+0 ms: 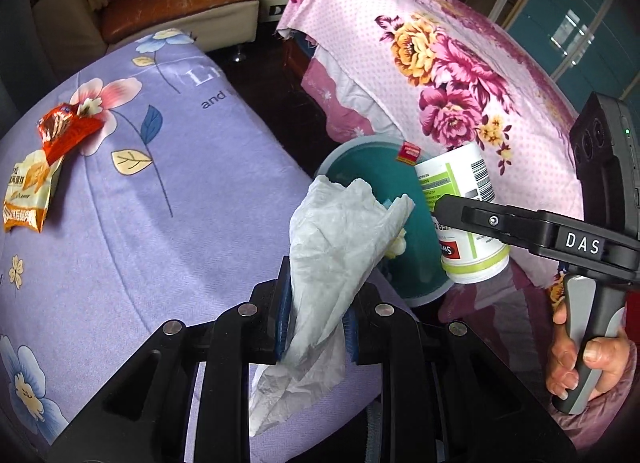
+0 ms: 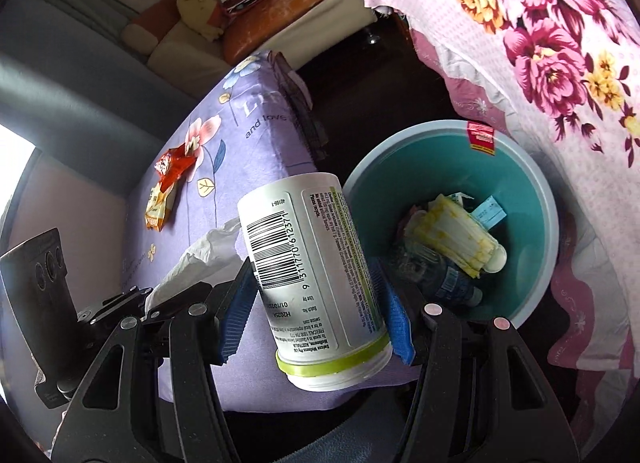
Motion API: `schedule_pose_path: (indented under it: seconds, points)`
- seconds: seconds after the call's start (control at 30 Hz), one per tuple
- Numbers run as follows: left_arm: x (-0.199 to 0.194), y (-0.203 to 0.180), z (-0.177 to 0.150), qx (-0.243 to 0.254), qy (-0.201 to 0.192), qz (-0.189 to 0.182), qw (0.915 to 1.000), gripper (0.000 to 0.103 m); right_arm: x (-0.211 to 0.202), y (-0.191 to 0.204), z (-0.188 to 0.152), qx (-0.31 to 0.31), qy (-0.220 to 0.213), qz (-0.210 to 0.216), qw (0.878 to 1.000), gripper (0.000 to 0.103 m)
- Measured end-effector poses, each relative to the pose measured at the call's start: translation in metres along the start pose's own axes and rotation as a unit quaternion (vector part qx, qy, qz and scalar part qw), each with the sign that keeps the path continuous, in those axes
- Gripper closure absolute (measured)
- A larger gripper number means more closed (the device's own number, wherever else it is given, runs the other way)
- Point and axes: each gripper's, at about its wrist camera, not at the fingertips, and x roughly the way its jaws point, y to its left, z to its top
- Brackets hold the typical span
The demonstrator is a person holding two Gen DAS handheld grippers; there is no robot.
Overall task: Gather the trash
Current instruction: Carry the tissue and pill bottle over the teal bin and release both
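Left gripper (image 1: 316, 315): blue pads clamped on a crumpled white tissue (image 1: 340, 231), loose end trailing below the jaws, upper end reaching toward the bin.
Right gripper (image 2: 314, 305): blue pads pressed on both sides of a white supplement bottle (image 2: 316, 263), held upside down, green-ringed cap end nearest the camera, base tilted toward the bin.
Teal bin (image 2: 536, 183): on dark floor between the lilac floral cover (image 1: 120, 223) and the pink floral cloth (image 1: 460, 63); already holding a yellow-white wad and a dark plastic bottle.
Step, as judged: carrying both pieces to the bin; not yet over the opening.
Next move calls for: bringing each load above the rim, then parting the jaws.
Pose: both grippers angled steeply downward, side by side; hand (image 1: 580, 359) wrapped round the right grip handle.
Outstanding: two snack wrappers (image 1: 44, 167) lying on the lilac cover, well apart from the bin.
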Motion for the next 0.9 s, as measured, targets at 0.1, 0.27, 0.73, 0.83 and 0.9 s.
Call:
schedule_pose_path:
  seconds: [0.1, 0.27, 0.73, 0.83, 0.9]
  points:
    - [0.004, -0.02, 0.009, 0.021, -0.001, -0.003, 0.9998, 0.08, -0.012, -0.02, 0.0, 0.019, -0.015, -0.003, 1.0, 0.047]
    - [0.017, -0.042, 0.017, 0.039, 0.009, -0.007, 0.9992, 0.08, -0.023, -0.046, 0.001, 0.041, -0.027, -0.015, 0.999, 0.047]
    - [0.055, -0.07, 0.026, 0.055, 0.042, -0.011, 0.9976, 0.072, -0.019, -0.082, 0.001, 0.073, -0.019, -0.019, 0.997, 0.047]
    - [0.056, -0.073, 0.029, 0.056, 0.035, -0.006, 0.9978, 0.047, -0.02, -0.084, 0.002, 0.074, -0.018, -0.021, 0.997, 0.047]
    - [0.055, -0.075, 0.029, 0.059, 0.029, -0.001, 0.9978, 0.035, -0.02, -0.085, 0.002, 0.074, -0.018, -0.023, 0.997, 0.047]
